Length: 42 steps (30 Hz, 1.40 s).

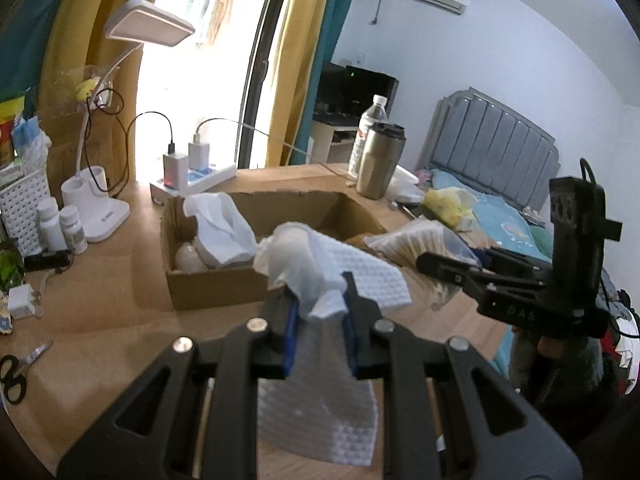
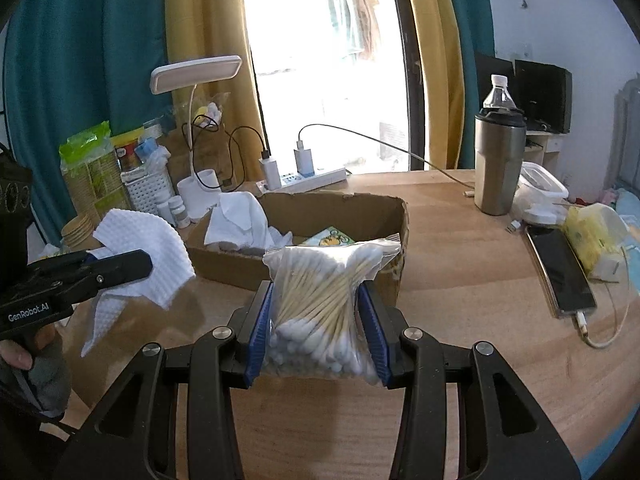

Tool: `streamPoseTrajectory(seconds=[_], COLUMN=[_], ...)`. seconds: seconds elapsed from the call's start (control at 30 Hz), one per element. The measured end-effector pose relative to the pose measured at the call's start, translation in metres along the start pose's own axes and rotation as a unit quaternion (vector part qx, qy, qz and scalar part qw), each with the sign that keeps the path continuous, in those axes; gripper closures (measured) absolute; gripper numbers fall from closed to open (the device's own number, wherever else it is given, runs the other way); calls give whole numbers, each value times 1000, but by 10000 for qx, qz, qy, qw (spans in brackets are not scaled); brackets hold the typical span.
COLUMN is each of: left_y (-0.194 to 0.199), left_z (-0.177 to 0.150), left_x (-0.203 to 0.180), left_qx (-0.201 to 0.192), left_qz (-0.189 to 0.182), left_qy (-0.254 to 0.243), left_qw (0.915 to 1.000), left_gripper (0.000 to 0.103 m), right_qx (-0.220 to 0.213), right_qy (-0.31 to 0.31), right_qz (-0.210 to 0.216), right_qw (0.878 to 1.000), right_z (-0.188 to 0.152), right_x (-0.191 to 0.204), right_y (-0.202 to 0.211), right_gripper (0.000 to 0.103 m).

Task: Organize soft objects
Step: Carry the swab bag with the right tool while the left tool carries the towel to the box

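Left gripper [image 1: 318, 312] pinches a white cloth [image 1: 320, 280], jaws narrow, held above the table [image 1: 100, 304] near the box [image 1: 224, 284]. Box holds another white cloth [image 2: 240, 220]. Right gripper [image 2: 318, 320] clamps a bag of swabs [image 2: 320, 304], jaws partly apart, just before the box's front wall.
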<state>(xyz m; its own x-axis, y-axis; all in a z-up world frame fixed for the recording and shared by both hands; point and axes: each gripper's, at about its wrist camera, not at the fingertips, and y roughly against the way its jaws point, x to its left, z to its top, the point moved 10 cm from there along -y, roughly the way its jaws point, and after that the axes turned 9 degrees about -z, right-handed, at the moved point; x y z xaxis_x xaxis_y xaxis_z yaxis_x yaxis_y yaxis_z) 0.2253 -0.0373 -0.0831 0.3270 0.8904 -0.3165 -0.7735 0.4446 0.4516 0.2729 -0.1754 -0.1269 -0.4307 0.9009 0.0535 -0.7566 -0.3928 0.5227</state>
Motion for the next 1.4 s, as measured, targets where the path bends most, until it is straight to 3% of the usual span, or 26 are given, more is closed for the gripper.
streamPoseTrajectory(seconds=[0.8,1.4], left_y=[-43,-89], left_z=[55,77], left_x=[26,35], left_qx=[-53,75], left_qz=[117,236], left_qy=[-49,4], left_qw=[9999,9997], left_gripper=[84,84], right_qx=[-17,18], right_qy=[-78,-97], right_qz=[47,145], right_qw=[10000,9998], right_z=[49,68], right_x=[-23,-40], right_y=[-42,-73], right_gripper=[58,58])
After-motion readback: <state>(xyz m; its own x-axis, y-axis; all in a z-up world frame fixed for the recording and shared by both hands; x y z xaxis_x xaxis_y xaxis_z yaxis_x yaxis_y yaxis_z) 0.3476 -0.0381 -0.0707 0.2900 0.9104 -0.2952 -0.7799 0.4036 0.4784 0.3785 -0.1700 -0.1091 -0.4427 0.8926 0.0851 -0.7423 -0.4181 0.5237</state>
